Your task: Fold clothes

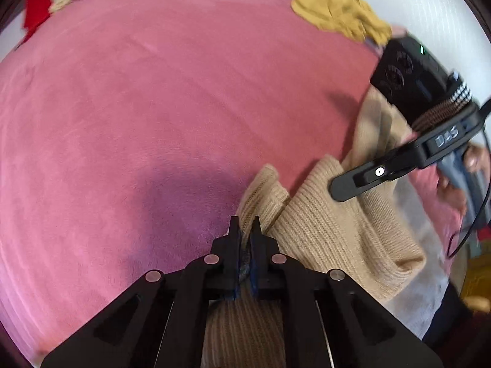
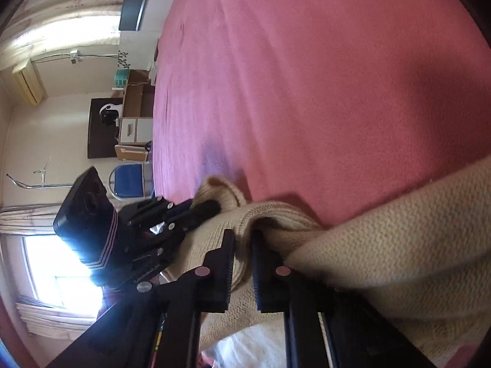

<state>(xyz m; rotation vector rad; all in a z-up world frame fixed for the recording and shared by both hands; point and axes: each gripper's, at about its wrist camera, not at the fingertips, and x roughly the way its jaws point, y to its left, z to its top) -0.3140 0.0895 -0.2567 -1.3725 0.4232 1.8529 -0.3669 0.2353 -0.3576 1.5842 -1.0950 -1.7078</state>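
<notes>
Pink bedspread point(image 1: 138, 107) is spread widely at the left; at its near edge the beige sweater point(image 1: 331, 230) is pinched by the left gripper point(image 1: 245, 230); further right, its bunched knit is clamped by the right gripper point(image 2: 242, 242).

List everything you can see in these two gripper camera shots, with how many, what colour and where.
knit sweater: one, beige ribbed, bunched at the near edge of the bed, pinched by both grippers
bed cover: one, pink, fills most of both views
yellow garment: one, mustard, crumpled at the far edge of the bed
red cloth: one, red, far left corner
blue chair: one, blue, beside the bed in the right wrist view
air conditioner: one, cream, on the wall
left gripper: one, black, shut on a fold of the sweater
right gripper: one, black, shut on the sweater
</notes>
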